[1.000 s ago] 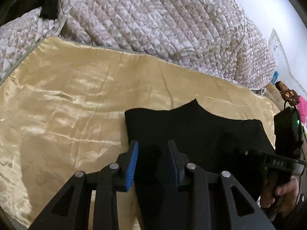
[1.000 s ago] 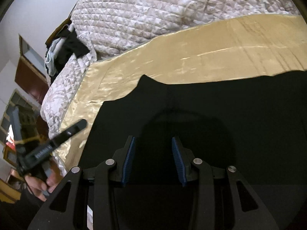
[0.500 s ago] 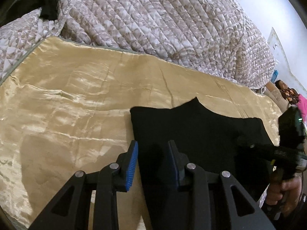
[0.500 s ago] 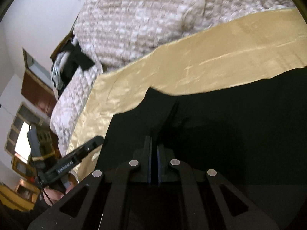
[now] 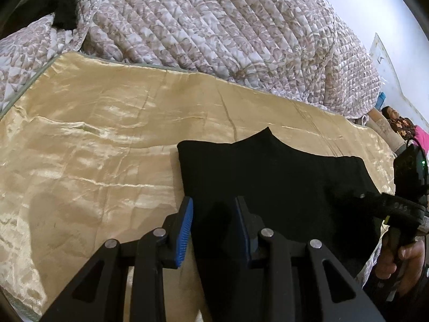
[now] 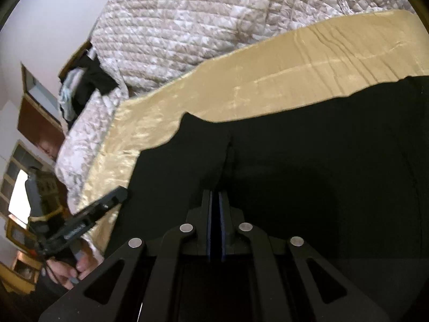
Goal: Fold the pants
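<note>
Since the earlier pictures, the right tool [image 6: 216, 206] has gone from well apart to almost together, and its jaws have just been opening slightly again; a ridge of the black fabric pants [image 6: 308, 166] is rising between the blue pads [image 6: 209, 214], though whether they are still pinching it cannot be told. The pants, folded flat, are lying on the shiny gold satin sheet [image 5: 107, 134] spread over the bed, in front of the quilted grey-and-white patterned comforter [image 5: 228, 26]. The left tool [image 5: 213, 228] is hovering over the pants' left edge, moderately open and holding nothing. A person's hand [image 5: 402, 260] is gripping the right tool's handle at the far right of the left view.
</note>
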The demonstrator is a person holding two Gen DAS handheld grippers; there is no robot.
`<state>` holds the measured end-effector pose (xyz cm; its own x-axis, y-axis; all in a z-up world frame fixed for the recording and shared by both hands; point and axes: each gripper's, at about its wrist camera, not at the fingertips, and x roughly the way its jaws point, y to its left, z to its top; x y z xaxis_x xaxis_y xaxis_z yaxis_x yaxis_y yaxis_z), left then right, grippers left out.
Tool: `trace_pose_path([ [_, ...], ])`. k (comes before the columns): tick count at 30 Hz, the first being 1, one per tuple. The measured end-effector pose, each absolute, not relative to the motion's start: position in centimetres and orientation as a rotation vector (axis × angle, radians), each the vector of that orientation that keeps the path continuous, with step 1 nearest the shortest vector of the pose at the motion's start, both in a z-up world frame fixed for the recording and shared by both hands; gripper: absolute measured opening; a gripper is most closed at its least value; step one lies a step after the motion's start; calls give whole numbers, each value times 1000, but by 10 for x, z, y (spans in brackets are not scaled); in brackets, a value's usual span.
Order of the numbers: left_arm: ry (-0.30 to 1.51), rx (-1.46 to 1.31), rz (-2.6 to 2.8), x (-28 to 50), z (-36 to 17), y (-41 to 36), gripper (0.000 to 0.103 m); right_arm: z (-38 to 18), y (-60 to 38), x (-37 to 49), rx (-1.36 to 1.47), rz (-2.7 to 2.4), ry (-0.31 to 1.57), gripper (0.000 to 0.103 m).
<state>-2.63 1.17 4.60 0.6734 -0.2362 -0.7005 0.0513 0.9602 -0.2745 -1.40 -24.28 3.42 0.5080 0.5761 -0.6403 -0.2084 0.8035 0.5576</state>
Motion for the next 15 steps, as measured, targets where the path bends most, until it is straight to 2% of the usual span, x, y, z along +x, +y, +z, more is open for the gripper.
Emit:
trace_pose_path([
  [1, 821, -241, -166, -27, 46, 11, 34, 35, -248, -16, 455, 479, 912, 26],
  [2, 822, -241, -173, -27, 46, 12, 34, 34, -251, -17, 466, 473, 909, 39],
  [11, 821, -143, -210, -47, 38, -16, 34, 33, -231, -47, 373, 561, 986, 40],
  [13, 820, -135, -202, -47, 39, -18, 34, 31, -225, -51, 329, 561, 989, 31],
  [14, 820, -142, -201, -47, 40, -18, 34, 30, -223, -50, 313, 556, 996, 7],
  [15, 819, -146, -201, -47, 41, -18, 35, 27, -222, -49, 316, 560, 1010, 4],
])
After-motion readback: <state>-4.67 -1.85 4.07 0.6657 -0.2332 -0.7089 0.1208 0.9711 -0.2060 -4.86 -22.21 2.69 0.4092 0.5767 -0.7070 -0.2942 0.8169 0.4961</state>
